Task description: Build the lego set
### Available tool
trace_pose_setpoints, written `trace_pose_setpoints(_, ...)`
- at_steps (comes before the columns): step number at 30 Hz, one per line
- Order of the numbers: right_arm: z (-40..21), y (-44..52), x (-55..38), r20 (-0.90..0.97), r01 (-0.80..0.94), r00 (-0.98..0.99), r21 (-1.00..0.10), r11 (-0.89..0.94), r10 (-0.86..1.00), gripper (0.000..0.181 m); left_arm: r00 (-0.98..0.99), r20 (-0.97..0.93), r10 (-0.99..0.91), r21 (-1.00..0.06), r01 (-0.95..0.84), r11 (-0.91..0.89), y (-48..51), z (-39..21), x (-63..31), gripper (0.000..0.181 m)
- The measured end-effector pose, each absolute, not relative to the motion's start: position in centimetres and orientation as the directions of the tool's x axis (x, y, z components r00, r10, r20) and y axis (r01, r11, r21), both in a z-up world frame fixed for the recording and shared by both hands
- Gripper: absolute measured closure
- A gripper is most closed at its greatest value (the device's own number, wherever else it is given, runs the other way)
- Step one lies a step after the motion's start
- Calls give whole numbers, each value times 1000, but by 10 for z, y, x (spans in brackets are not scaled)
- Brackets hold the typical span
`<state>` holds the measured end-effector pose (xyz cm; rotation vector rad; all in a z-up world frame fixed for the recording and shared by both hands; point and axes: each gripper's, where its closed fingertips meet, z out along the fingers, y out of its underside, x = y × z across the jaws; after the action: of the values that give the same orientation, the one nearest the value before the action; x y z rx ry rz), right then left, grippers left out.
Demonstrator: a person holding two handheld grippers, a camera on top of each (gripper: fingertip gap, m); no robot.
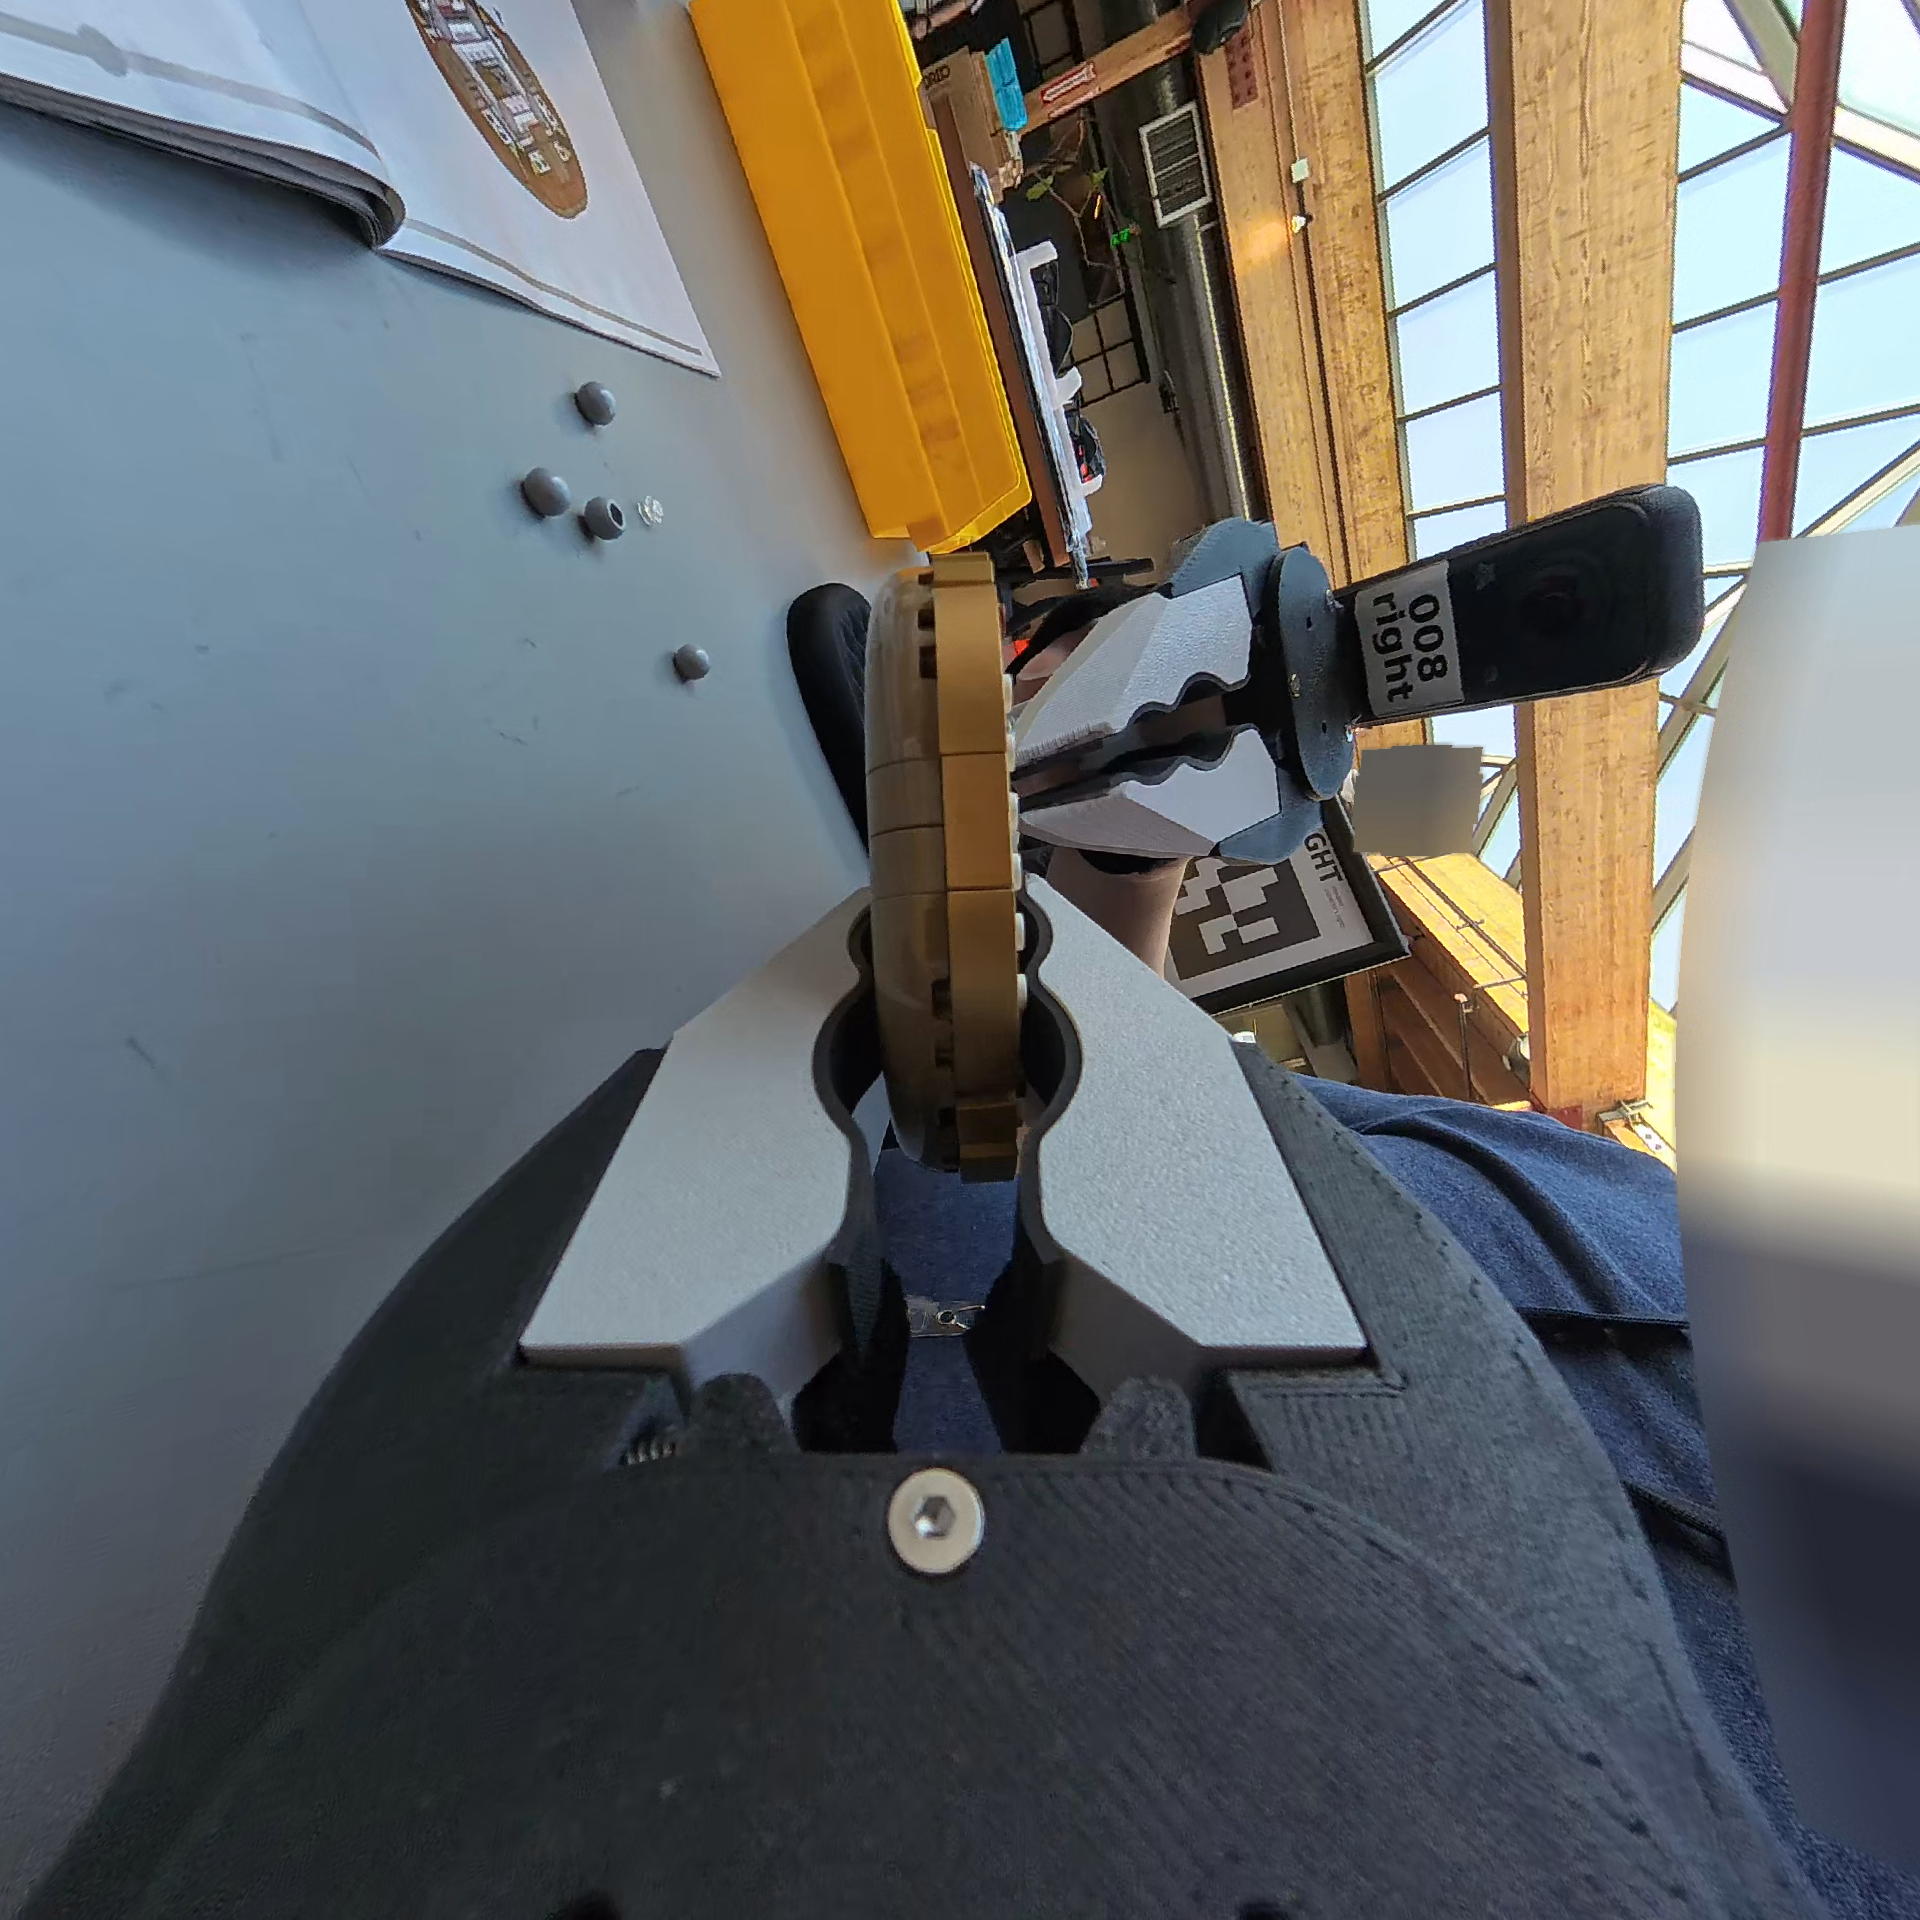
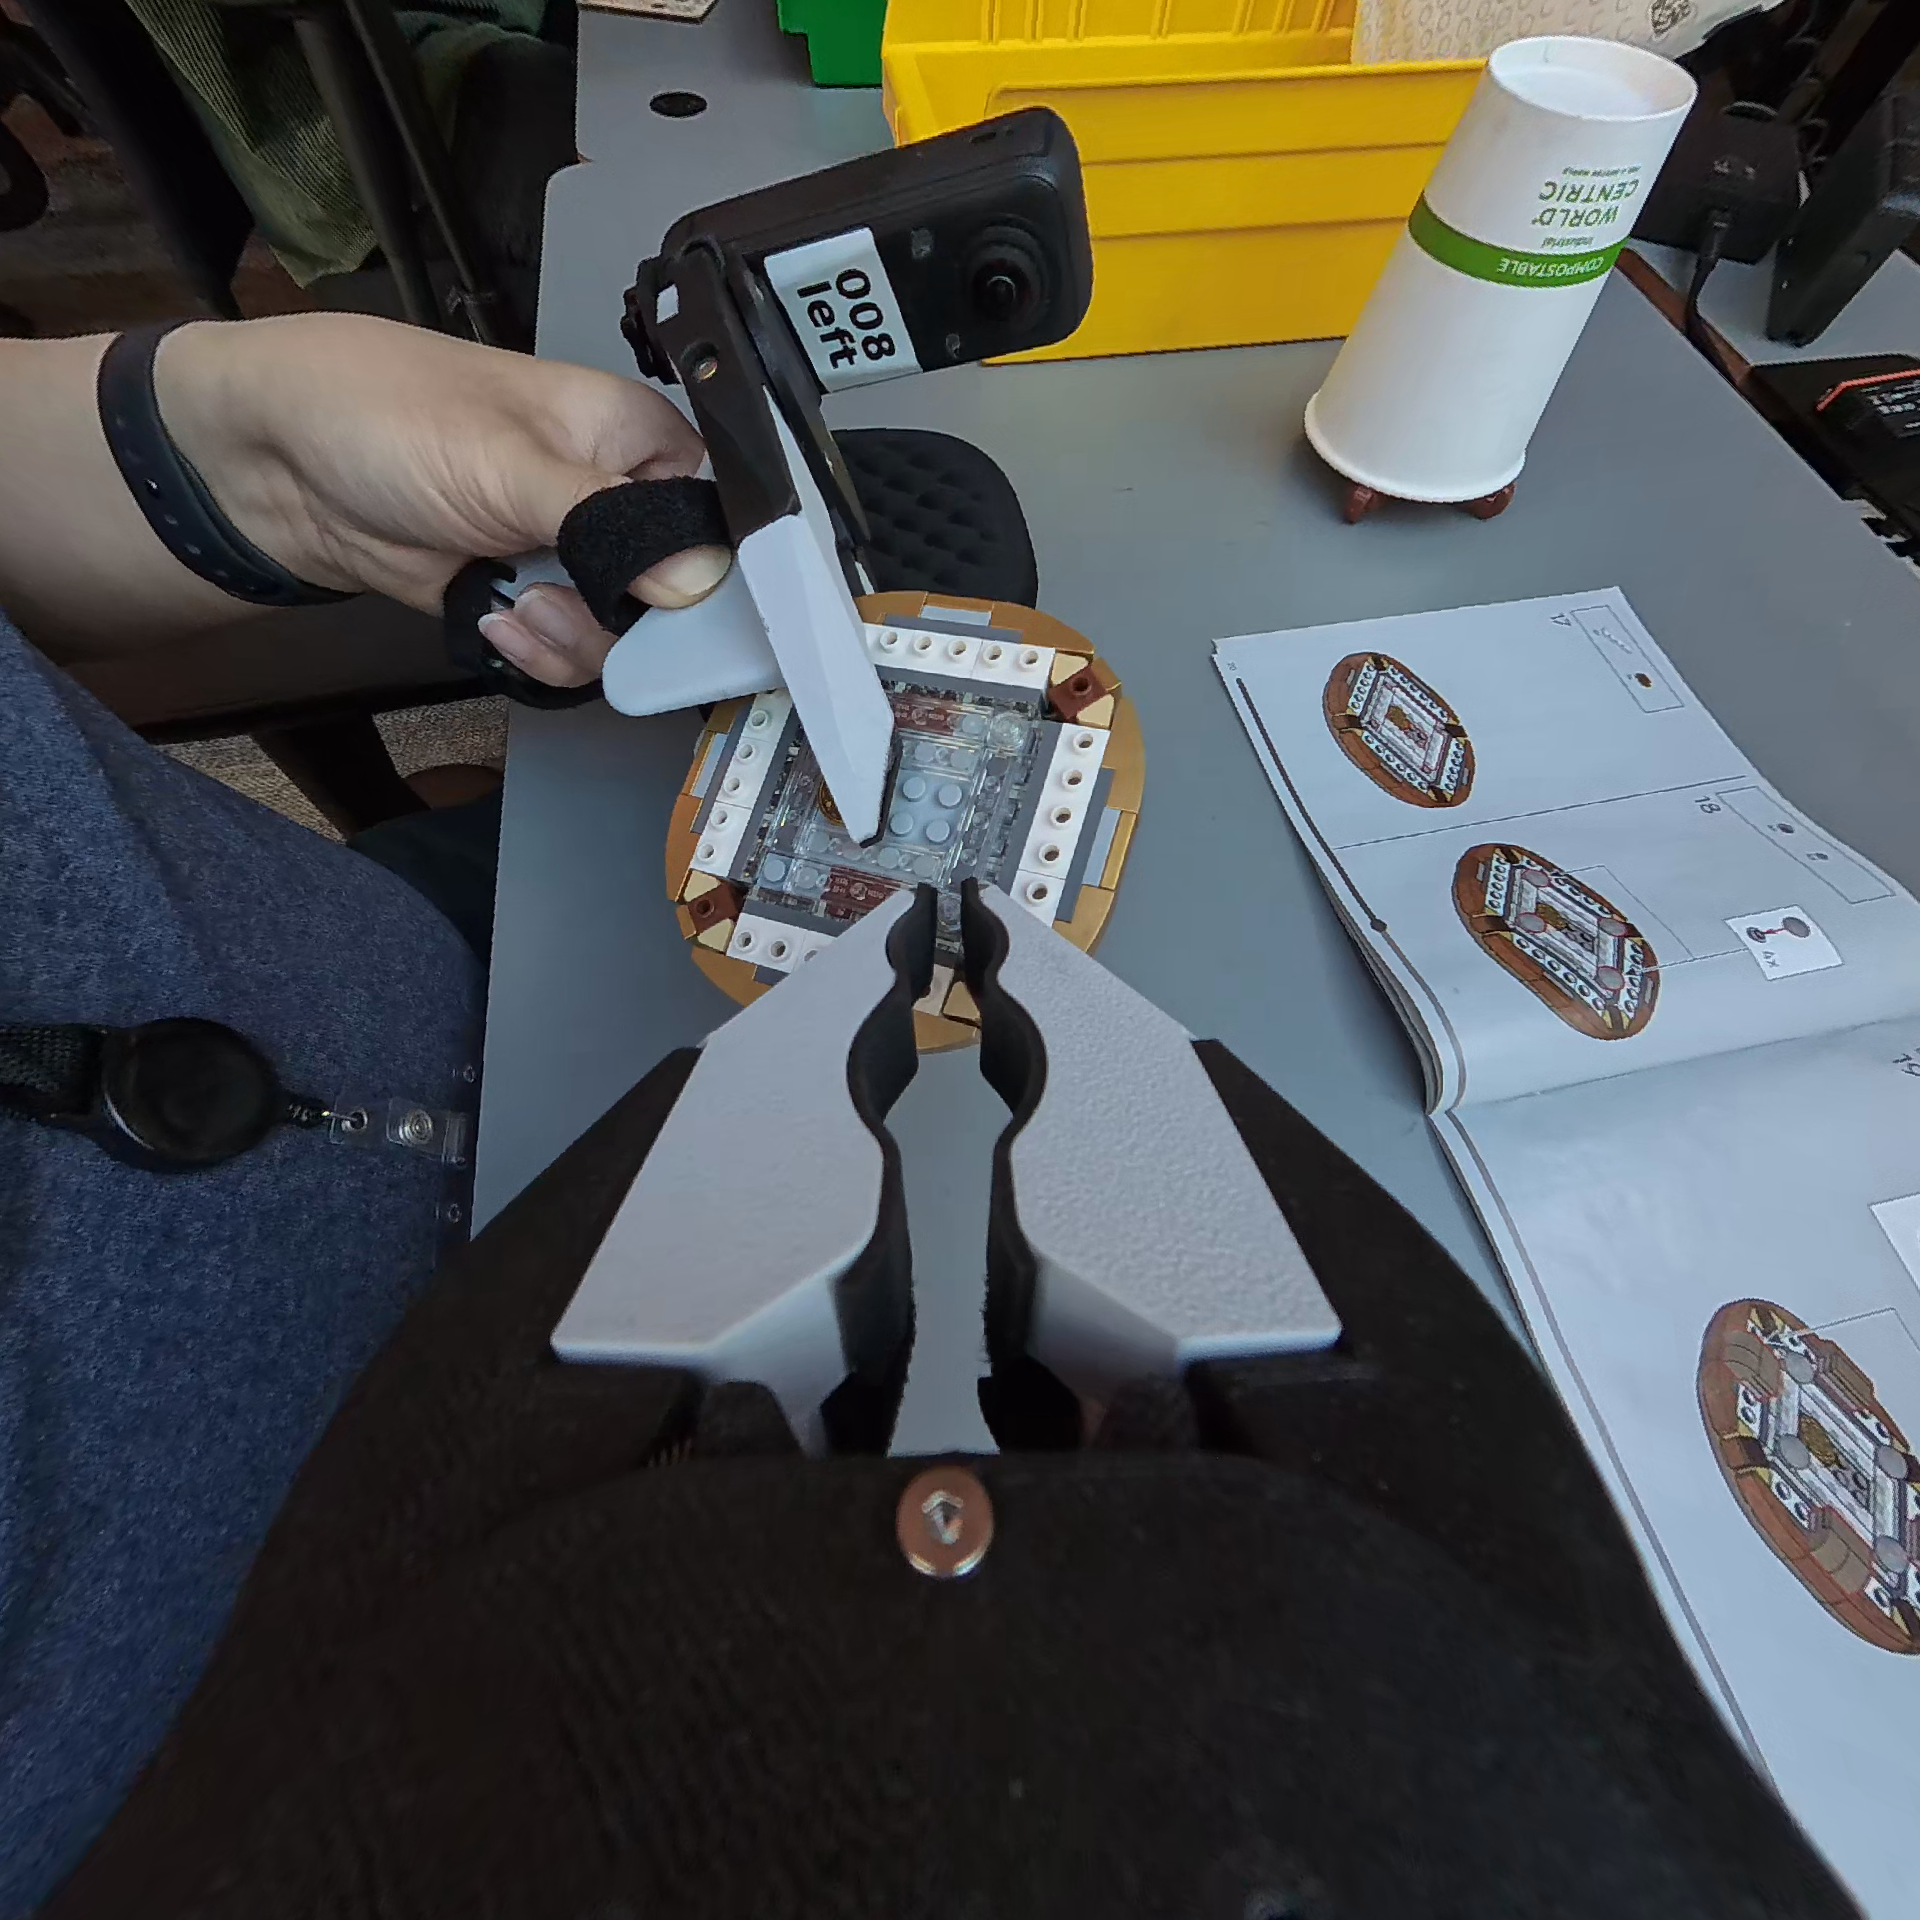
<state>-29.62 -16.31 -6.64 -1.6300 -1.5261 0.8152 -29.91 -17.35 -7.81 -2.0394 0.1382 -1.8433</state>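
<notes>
I hold the round gold-rimmed lego base (image 1: 940, 831) on edge in the left gripper (image 1: 940, 1039), its fingers clenched on the rim from both faces. In the right wrist view the studded face (image 2: 904, 800) is turned toward the right gripper (image 2: 940, 899), which I judge is the purpose of the tilt: it exposes the white border bricks and the clear centre for pressing.

The right gripper's tips are nearly closed with a slim gap between them; I cannot tell whether a small part sits between them. The tips are at the near border of the base.

Four small grey round pieces (image 1: 592, 488) lie loose on the grey table (image 1: 312, 727), well apart from the base. The open instruction booklet (image 2: 1558, 831) lies to the right, the yellow bin (image 2: 1195, 208) and an inverted paper cup (image 2: 1486, 281) behind. The space between base and booklet is open for withdrawing.
</notes>
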Motion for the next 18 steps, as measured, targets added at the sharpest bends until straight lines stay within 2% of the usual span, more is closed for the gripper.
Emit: trace_pose_setpoints(18,-63,-165,-297,72,517,84,-856,19,994,177,114,945,-308,-325,193,-926,-176,-75,-299,161)
